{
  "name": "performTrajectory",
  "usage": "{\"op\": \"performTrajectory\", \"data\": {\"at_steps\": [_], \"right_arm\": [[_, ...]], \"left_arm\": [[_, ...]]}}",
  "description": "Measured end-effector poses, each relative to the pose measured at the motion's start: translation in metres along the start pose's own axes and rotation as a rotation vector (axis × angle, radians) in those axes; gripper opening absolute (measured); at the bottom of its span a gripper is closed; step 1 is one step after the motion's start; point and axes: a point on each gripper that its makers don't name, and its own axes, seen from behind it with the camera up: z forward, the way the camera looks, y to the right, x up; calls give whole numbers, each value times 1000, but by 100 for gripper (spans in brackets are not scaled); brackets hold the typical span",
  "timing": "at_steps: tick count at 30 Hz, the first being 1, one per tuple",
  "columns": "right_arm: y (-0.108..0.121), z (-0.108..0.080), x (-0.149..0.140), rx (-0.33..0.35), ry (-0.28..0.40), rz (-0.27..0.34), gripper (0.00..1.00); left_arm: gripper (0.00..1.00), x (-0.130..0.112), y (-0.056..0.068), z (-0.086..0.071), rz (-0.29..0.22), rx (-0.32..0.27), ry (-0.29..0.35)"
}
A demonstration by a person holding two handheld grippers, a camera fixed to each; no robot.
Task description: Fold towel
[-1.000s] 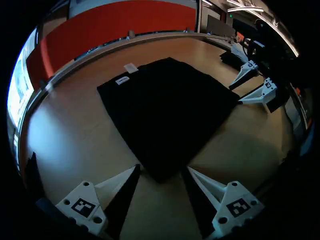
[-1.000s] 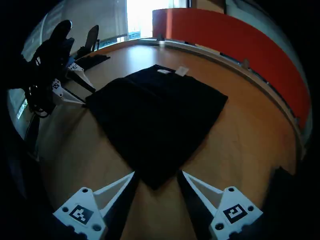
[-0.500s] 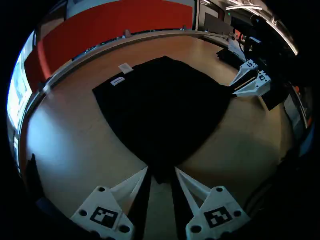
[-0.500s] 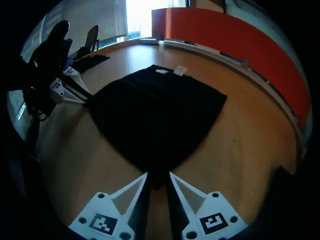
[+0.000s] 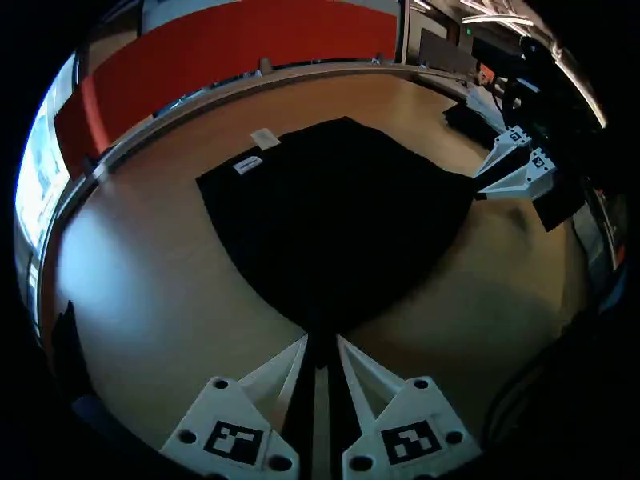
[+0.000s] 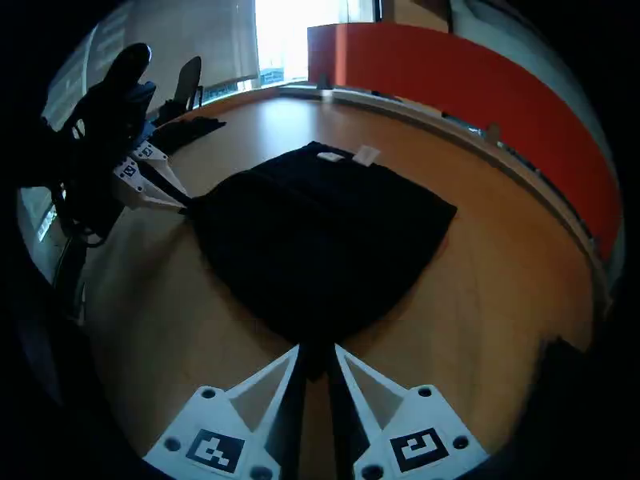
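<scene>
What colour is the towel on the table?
The towel is plain black, with small white tags at one edge; clearest in the left gripper view.

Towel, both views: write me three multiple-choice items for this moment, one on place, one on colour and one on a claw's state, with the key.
1. Where does the towel lie?
A. on the wooden table
B. over a chair
C. in a basket

2. What colour is it?
A. white
B. black
C. red

3. What is the left claw doing?
A. hanging wide open
B. pinching a towel corner
C. gripping a cup

Key:
1 A, wood shows all round the cloth.
2 B, the cloth is black.
3 B, its fingers are shut on the near corner.
</scene>
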Motion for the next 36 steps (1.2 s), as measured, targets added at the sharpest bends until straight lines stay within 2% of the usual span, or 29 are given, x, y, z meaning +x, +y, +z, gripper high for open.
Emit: {"op": "performTrajectory", "data": {"at_steps": [7, 18, 29, 36], "right_arm": [[1, -12, 17, -11, 34, 7, 16], [2, -42, 48, -31, 93, -5, 16], [-4, -70, 66, -18, 119, 8, 16], [-10, -86, 71, -10, 126, 3, 16]], "left_arm": [[9, 12, -1, -16, -23, 2, 16], [9, 34, 5, -50, -47, 6, 50], [9, 52, 13, -82, -98, -1, 82], [9, 59, 17, -97, -108, -5, 98]]}}
